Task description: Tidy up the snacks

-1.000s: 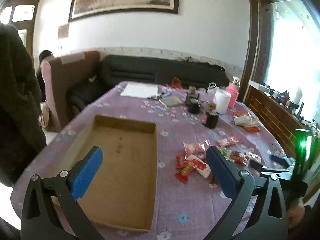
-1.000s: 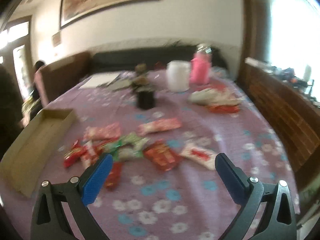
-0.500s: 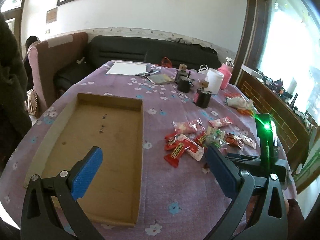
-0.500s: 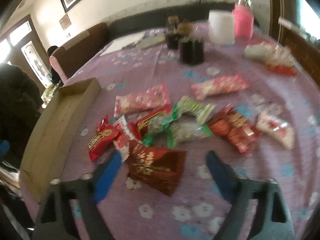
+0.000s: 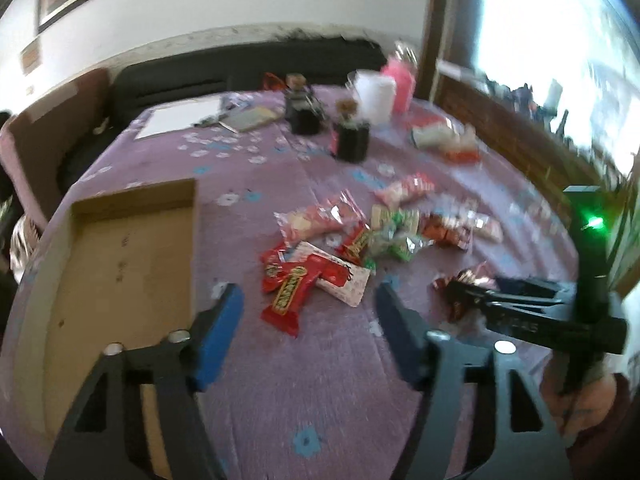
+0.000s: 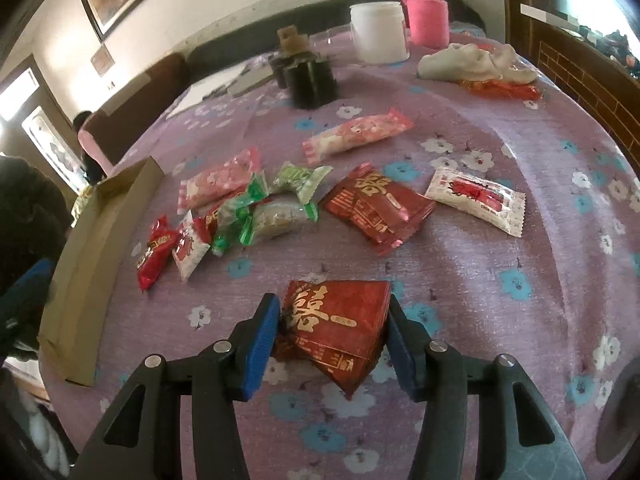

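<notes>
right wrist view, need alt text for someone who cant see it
The right tongs grip a dark red snack packet with gold lettering on a purple flowered tablecloth. Beyond it more red, green, pink and white snack packets lie scattered, with an empty cardboard tray at the left edge.

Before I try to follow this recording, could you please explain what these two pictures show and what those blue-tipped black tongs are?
Those tongs are hand-held grippers: a person carries one in each hand, and a wide-angle camera on each looks forward along its two fingers. One picture comes from the left gripper, the other from the right gripper. Both look down at a table under a purple flowered cloth, with scattered snack packets and an empty cardboard tray at the left. The right gripper's blue pads are shut on a dark red packet with gold lettering. The left gripper's jaws are closing above a red candy bar wrapper, with nothing gripped yet.
</notes>
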The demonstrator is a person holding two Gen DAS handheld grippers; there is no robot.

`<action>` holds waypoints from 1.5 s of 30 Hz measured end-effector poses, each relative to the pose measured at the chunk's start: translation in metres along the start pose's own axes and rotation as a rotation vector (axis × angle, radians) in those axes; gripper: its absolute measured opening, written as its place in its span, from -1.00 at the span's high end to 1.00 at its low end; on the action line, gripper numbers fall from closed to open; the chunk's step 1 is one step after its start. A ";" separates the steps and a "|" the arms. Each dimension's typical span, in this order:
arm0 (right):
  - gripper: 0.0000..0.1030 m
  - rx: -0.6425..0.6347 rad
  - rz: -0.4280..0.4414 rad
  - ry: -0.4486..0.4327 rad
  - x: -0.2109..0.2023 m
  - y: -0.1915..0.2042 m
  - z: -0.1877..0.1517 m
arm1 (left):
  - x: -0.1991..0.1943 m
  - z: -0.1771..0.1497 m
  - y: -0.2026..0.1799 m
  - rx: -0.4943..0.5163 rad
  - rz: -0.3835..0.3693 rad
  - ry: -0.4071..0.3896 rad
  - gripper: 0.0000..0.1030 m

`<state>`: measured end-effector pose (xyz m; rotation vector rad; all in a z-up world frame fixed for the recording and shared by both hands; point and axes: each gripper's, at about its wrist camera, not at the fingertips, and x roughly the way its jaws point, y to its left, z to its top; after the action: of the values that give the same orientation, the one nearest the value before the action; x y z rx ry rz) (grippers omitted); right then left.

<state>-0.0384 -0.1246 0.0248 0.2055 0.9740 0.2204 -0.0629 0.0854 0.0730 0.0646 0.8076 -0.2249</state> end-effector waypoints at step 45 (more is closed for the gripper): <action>0.03 -0.194 0.041 -0.033 0.003 0.030 -0.015 | 0.057 -0.021 -0.008 -0.021 0.001 0.170 0.64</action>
<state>-0.0522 -0.0943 0.0218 0.0515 0.9097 0.3466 -0.0418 0.0705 0.0179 0.0653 0.9788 -0.2118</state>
